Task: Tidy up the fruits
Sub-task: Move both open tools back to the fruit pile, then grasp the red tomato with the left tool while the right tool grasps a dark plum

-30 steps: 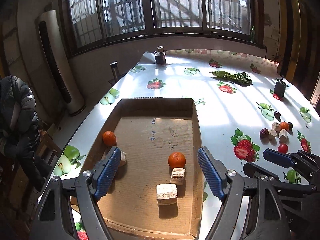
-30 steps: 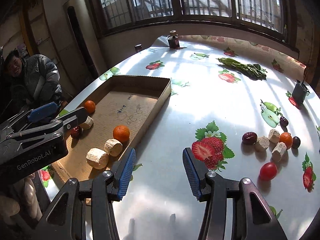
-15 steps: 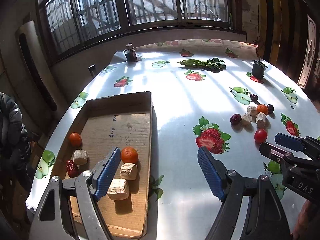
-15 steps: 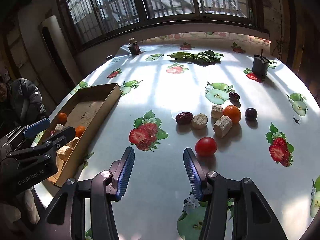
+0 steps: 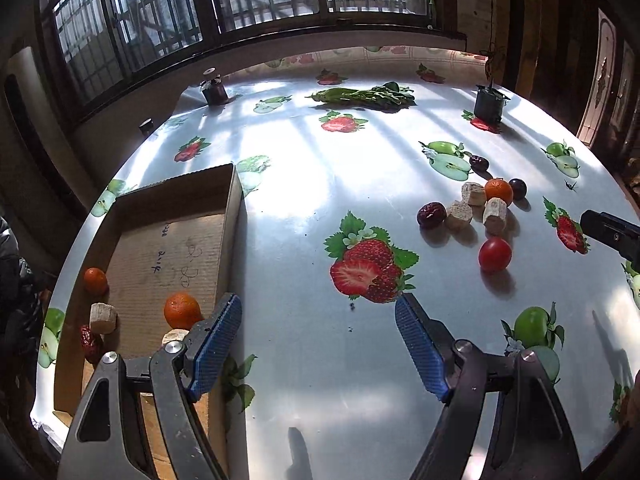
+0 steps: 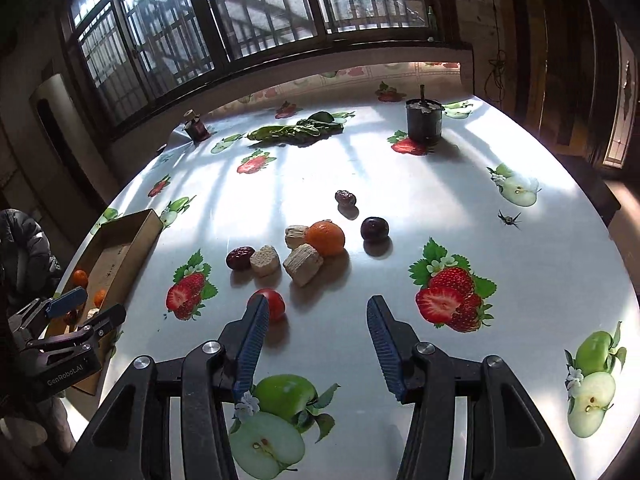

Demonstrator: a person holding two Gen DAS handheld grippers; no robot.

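Two claws, both mine, hang over the table (image 6: 400,184) with nothing between their pads. My right claw (image 6: 314,344) stands open just behind the red tomato (image 6: 269,304), whose edge its left pad hides. Beyond lie an orange (image 6: 326,238), pale chunks (image 6: 303,264) and dark dates (image 6: 240,258). My left claw (image 5: 318,344) gapes wide beside the cardboard box (image 5: 172,240) holding two oranges (image 5: 182,311).

Box (image 5: 176,240) left of fruit cluster (image 5: 476,208)
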